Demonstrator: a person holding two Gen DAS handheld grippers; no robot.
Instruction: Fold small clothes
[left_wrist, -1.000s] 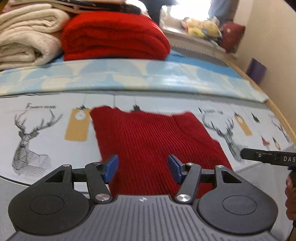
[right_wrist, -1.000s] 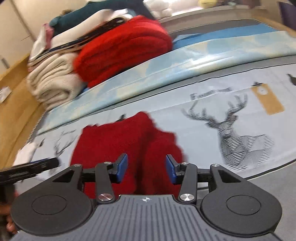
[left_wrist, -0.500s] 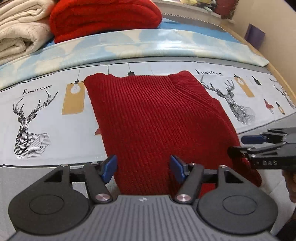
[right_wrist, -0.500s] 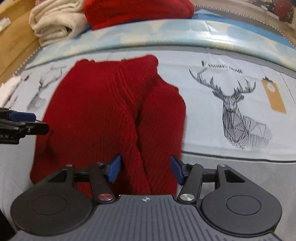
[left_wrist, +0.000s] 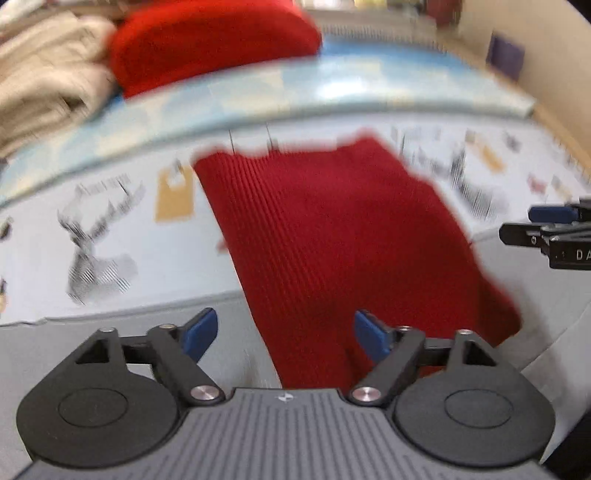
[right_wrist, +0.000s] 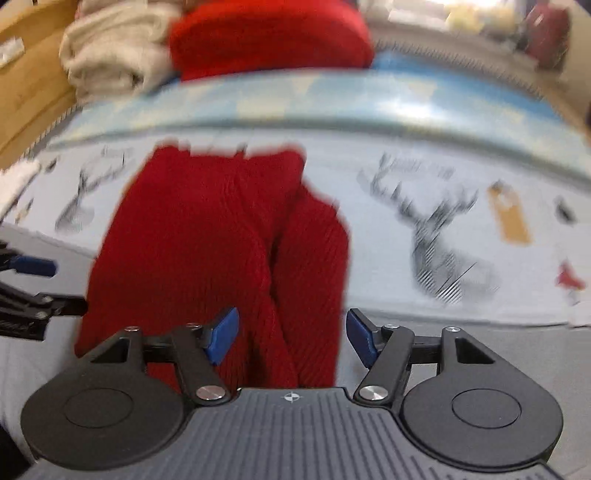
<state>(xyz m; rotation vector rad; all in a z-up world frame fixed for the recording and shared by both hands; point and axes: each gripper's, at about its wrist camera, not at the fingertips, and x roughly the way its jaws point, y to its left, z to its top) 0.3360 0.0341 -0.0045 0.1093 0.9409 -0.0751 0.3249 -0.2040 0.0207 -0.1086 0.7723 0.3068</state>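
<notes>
A red ribbed knit garment (left_wrist: 332, 236) lies folded lengthwise on the deer-print sheet (left_wrist: 110, 229). In the right wrist view the same garment (right_wrist: 207, 251) shows a fold ridge down its middle. My left gripper (left_wrist: 286, 334) hovers over the garment's near end, its jaws opening, pads clear of the cloth. Over the near end on the other side, my right gripper (right_wrist: 291, 338) has its jaws opening too, with nothing pinched. Each gripper appears at the edge of the other's view: the right gripper (left_wrist: 550, 229) and the left gripper (right_wrist: 26, 284). Both views are blurred.
A folded red blanket (left_wrist: 210, 44) and cream towels (left_wrist: 40, 88) are stacked at the back beyond a light blue mat (left_wrist: 332, 99). A wooden bed frame (right_wrist: 26, 85) runs along the left. A purple object (left_wrist: 504, 55) leans on the far wall.
Both grippers' jaws have spread wider and pulled back toward the garment's near end. The garment now lies flat and released on the sheet.
</notes>
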